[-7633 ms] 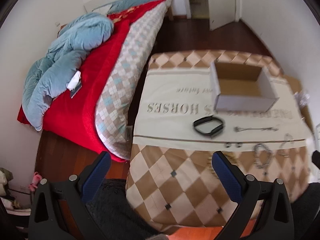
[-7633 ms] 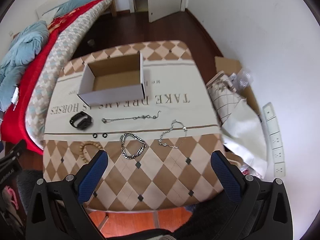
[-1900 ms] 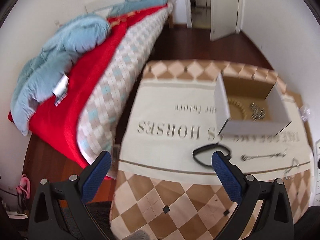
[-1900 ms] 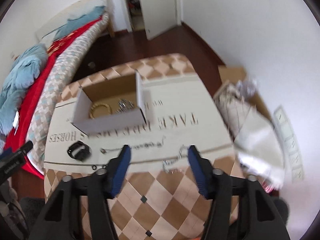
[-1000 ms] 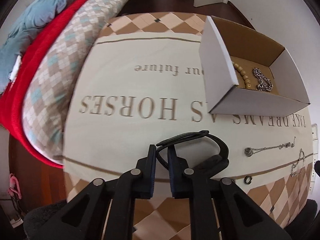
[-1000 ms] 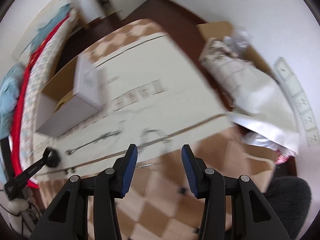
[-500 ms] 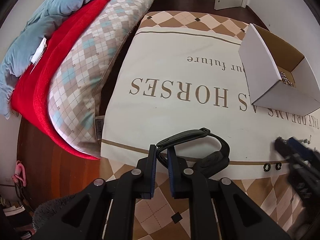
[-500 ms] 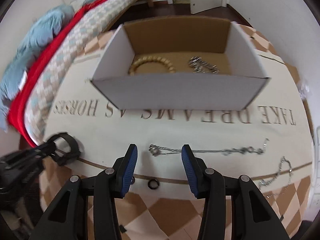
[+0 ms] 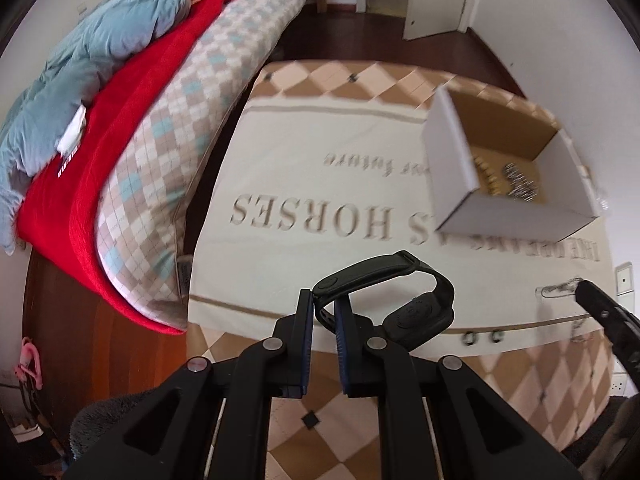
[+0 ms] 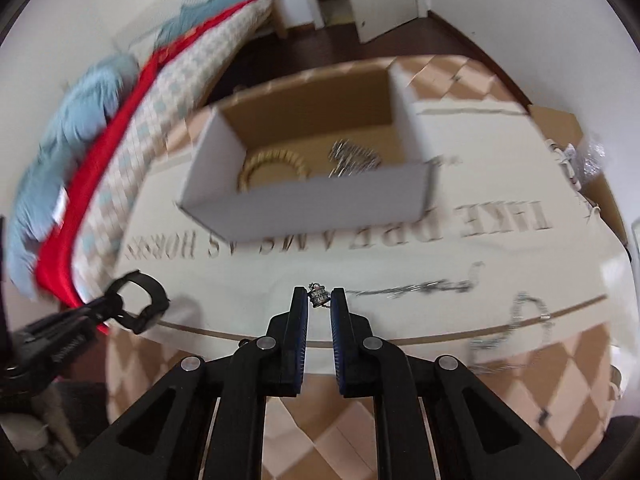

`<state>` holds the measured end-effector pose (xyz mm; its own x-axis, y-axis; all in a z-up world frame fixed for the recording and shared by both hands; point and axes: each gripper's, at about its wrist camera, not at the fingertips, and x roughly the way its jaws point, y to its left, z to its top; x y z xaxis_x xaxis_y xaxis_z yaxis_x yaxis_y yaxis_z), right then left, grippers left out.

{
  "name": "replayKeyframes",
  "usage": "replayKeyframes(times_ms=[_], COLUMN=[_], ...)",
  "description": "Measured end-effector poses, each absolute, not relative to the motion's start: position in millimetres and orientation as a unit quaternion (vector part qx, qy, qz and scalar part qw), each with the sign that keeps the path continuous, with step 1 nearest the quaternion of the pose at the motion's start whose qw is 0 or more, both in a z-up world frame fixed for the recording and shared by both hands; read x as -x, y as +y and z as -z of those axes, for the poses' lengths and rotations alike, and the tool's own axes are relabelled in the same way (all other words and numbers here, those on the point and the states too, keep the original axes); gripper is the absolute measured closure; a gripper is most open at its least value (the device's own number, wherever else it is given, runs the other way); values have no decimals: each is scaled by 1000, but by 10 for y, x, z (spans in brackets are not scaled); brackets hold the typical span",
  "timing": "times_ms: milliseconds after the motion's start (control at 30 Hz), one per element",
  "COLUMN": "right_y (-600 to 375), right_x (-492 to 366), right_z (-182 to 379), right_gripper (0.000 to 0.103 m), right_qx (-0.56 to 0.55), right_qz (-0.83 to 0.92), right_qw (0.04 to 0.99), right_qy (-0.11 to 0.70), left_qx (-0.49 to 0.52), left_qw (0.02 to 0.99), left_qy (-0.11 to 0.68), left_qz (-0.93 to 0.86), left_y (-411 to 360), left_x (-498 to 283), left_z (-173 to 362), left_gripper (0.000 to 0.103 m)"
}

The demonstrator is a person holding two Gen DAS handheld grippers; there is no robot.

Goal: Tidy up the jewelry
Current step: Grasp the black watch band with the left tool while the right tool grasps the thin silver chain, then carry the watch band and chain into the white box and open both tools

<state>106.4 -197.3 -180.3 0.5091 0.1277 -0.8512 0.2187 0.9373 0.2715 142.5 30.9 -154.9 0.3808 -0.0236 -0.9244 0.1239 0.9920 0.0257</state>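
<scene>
The left gripper (image 9: 323, 312) is clamped on the strap of a black band (image 9: 400, 292), which loops up and to the right of the fingers above the tablecloth (image 9: 300, 176); the strap's lower end is hidden between the pads, and the band's face is partly covered by the right finger. In the right wrist view the same band (image 10: 140, 304) shows small and blurred at the left edge, with the left gripper's body cut off by the frame. The right gripper (image 10: 319, 300) is pinched on the end charm of a thin chain (image 10: 416, 289); the chain trails to the right over the cloth, its links smeared by motion blur. A second chain (image 10: 516, 328) lies further right, also blurred and hard to trace. The box (image 10: 304, 212) stands on the cloth beyond both grippers, its near wall hiding the front of its floor; a bead bracelet (image 10: 274, 162) and a silver chain bracelet (image 10: 354, 158) lie inside, each partly cut off by that wall. In the left wrist view the box (image 9: 512, 216) shows only a strip of the beads. Two small dark rings (image 9: 482, 337) lie on the cloth near the band. The printed lettering on the cloth is partly hidden by the box
</scene>
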Motion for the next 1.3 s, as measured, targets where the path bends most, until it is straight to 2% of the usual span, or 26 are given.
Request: replayKeyframes(times_ms=[400,667,867,1233,1300], right_y=[-2440,-2425,-2465,-2580,-2609], right_x=[-806,-1157,-1668,-2386,-2471], right_z=[612,-32,35,756,838], right_gripper=[91,91,91,91,91], right_qx=[-210,-181,-145,-116,-116], right_qz=[-16,-35,-28,-2,-1], right_qw=[884,910,909,880,877], right_qy=[417,371,389,461,466], left_qx=[-36,-42,-55,-76,-72], left_qw=[860,870,864,822,819], left_qy=[501,480,489,548,552], left_qz=[91,102,109,134,138], left_y=[-70,-260,-451,-819,-868], left_x=[-1488,-1768,-2138,-2661,-2722], left_z=[754,468,534,1055,1095], left_gripper=[95,95,95,95,91])
